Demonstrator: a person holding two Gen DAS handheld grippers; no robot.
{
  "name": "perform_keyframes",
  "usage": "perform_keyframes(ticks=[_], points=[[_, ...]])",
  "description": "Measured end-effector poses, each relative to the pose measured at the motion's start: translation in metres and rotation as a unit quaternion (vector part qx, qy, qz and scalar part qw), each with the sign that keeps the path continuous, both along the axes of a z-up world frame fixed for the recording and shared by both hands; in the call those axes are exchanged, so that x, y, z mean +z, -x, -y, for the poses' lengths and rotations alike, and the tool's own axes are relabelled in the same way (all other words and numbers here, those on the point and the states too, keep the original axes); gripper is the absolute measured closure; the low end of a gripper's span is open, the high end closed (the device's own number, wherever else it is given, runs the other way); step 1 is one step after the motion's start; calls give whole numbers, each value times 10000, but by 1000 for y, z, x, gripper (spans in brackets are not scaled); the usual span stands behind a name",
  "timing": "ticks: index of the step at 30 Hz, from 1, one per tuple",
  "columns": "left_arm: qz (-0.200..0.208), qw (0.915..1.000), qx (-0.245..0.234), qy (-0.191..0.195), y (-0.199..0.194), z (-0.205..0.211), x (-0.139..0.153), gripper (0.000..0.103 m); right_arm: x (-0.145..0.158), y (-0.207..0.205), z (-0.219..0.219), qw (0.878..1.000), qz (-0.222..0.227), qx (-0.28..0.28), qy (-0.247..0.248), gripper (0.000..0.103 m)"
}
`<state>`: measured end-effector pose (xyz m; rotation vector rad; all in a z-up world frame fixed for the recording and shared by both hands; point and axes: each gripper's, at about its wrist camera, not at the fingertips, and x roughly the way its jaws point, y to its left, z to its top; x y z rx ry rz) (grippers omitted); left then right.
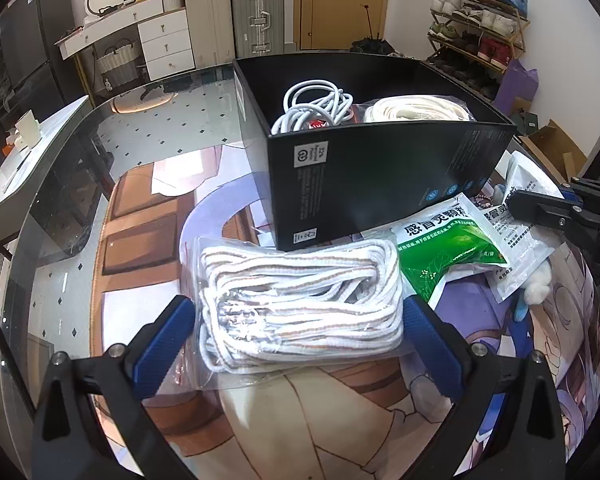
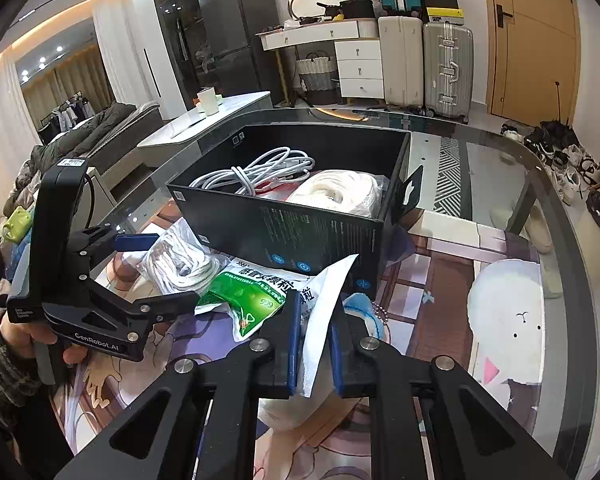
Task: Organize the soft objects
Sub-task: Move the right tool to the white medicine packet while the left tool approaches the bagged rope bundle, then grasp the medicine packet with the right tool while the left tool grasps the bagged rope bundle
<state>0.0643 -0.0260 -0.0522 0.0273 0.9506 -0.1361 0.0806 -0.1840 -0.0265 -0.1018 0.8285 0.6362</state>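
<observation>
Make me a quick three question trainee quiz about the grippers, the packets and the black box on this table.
1. True or false: the right gripper is shut on the white sachet.
2. What lies between the left gripper's open jaws? A) bagged rope bundle B) green packet C) white cable
3. Name the two things already in the black box.

Key: 1 true; 2 A; 3 white cable and cream rope coil.

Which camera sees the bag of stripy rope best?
The left wrist view. The bagged rope lies front and centre there, whole, between the open fingers of the left tool. The right wrist view shows only part of it, off to the side behind the left tool and the green packet.
</observation>
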Motion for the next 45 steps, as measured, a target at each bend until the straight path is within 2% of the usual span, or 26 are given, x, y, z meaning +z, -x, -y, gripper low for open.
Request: perform_keyframes(ticks=[8,14,45], points=[[59,9999,-100,-54,8,2,3,13,8,-2,9,9998,55,-116,-143,93],[86,9998,-139,-65,15,3,7,18,14,-4,16,9993,94,-177,-324,93],[521,9985,-149,85,41,1,46,19,35,13,7,9990,333,-229,-214,94]])
